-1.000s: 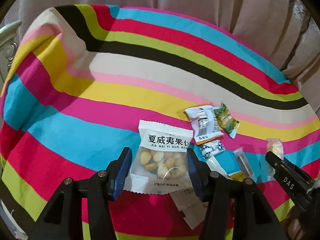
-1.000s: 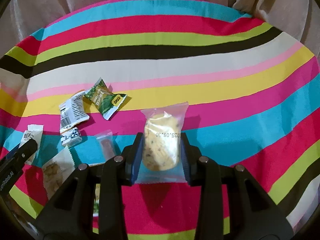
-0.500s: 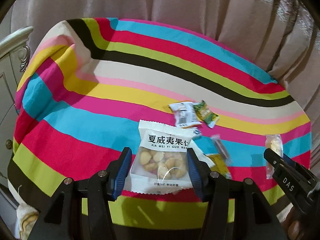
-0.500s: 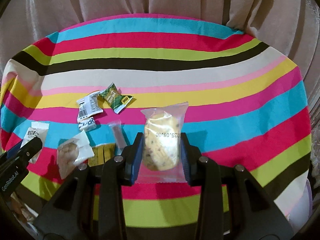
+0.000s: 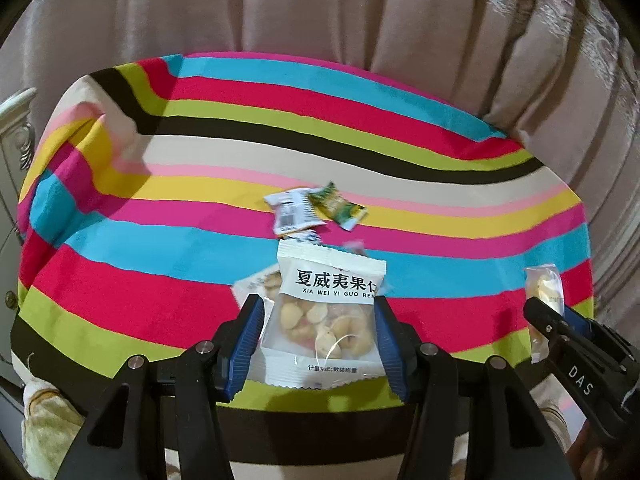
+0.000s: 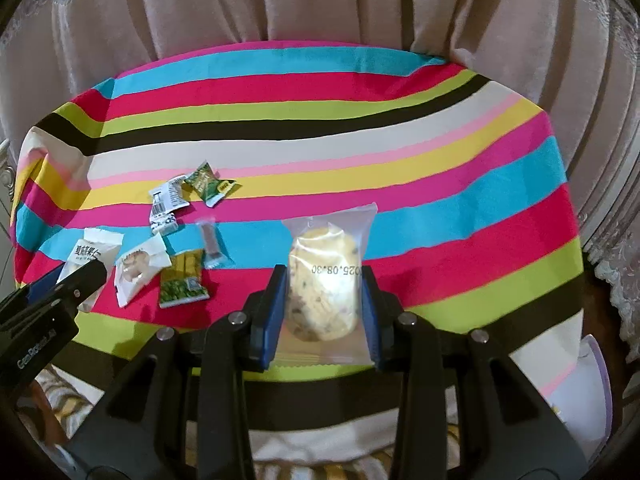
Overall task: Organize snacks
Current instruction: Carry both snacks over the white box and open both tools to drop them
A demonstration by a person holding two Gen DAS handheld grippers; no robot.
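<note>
Eight snack packets (image 6: 182,276) in all: two held in tools, six lying on one striped cloth (image 6: 320,92).

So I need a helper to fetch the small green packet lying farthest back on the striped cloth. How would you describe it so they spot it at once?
Look at the striped tablecloth in front of the curtain, then at the scatter of snacks on its left side. At the back of that group, beside a white barcode wrapper, lies the small green packet, dark green with a yellow end, unlike the bigger green pack nearer the front edge.

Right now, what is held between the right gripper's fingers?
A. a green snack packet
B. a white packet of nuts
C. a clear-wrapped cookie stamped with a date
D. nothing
C: the right gripper clamps the clear-wrapped cookie, its date stamp showing.
</note>
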